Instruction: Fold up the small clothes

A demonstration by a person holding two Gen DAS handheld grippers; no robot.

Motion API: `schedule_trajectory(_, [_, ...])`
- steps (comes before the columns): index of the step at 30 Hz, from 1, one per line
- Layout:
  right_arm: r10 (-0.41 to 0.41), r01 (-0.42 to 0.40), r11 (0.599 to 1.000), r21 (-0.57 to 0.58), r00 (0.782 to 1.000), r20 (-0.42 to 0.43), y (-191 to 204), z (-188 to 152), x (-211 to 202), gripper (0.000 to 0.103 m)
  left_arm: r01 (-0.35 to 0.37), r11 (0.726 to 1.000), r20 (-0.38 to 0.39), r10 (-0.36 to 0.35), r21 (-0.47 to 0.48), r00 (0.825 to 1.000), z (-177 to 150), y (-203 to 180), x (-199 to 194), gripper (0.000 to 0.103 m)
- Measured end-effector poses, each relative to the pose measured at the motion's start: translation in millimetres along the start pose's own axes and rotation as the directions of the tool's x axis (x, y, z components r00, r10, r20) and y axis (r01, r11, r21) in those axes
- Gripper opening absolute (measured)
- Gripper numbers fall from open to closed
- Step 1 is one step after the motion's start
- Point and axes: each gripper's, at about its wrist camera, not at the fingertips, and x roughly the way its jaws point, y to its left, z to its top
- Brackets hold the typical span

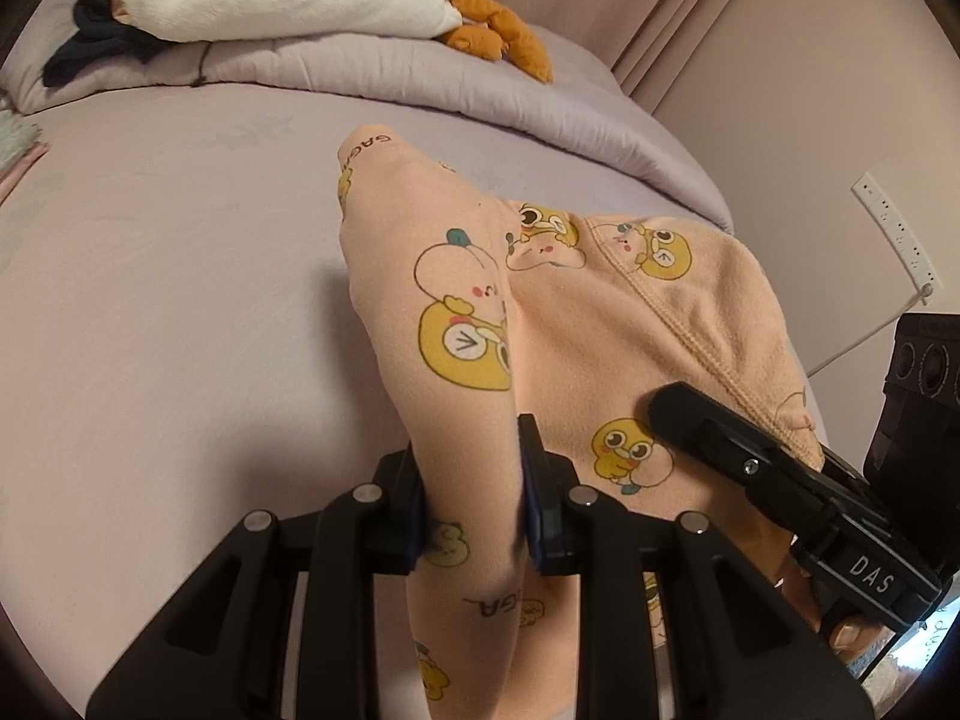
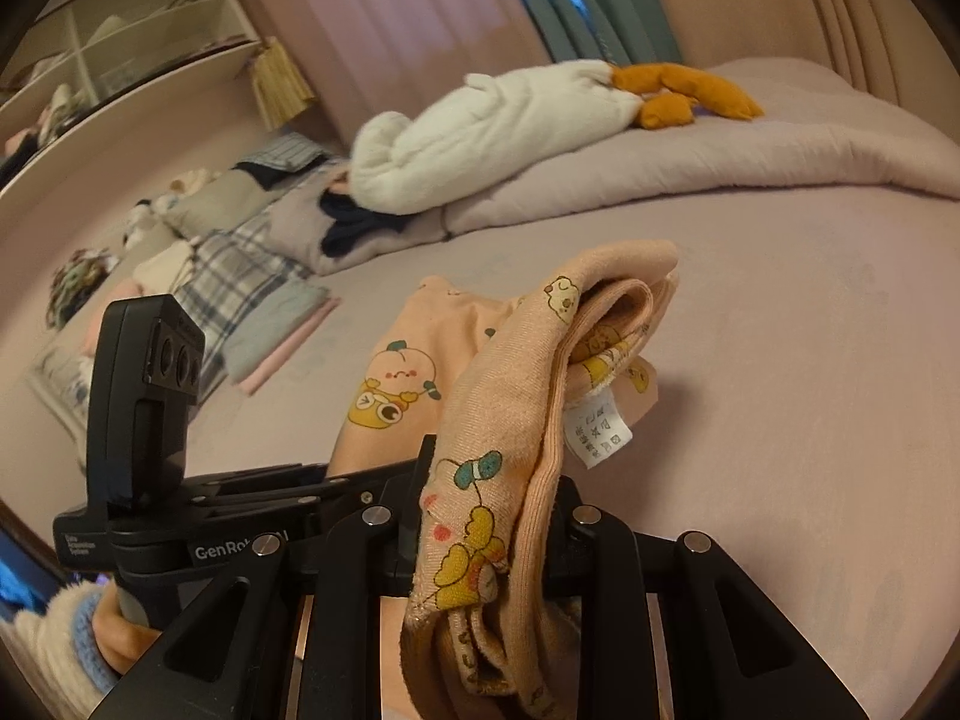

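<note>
A small peach garment [image 1: 600,312] printed with yellow cartoon ducks hangs bunched above the lilac bed sheet [image 1: 150,300]. My left gripper [image 1: 474,504] is shut on a folded ridge of the cloth, which rises away from its pads. In the left wrist view, the right gripper comes in from the right edge and its black finger [image 1: 690,420] lies against the fabric. In the right wrist view, my right gripper [image 2: 486,516] is shut on another bunch of the garment [image 2: 522,372], where a white care label [image 2: 597,429] dangles. The left gripper's body [image 2: 144,396] stands close on the left.
A white plush goose [image 2: 480,132] with orange feet lies on a rumpled lilac comforter [image 2: 750,150] at the back of the bed. Folded clothes [image 2: 252,312] are stacked along the left side. Shelves [image 2: 120,42] and curtains stand behind. A power strip [image 1: 894,228] hangs on the wall.
</note>
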Motion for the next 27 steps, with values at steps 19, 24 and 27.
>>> schedule_trajectory(19, [0.141, -0.13, 0.979, -0.156, 0.988, 0.064, 81.7, -14.8, -42.2, 0.026, -0.031, 0.999, 0.164, 0.037, -0.041, 0.986, -40.9, 9.5, -115.9, 0.025])
schedule_trajectory(24, [0.164, -0.151, 0.972, -0.18, 0.985, 0.057, 94.1, -16.8, -41.7, 0.026, -0.044, 0.998, 0.188, 0.054, -0.054, 0.981, -49.4, 14.8, -131.9, 0.025])
schedule_trajectory(27, [0.165, -0.152, 0.969, -0.197, 0.985, 0.05, 98.3, -19.0, -41.2, 0.026, -0.043, 0.997, 0.194, 0.055, -0.066, 0.979, -49.8, 19.3, -134.9, 0.025])
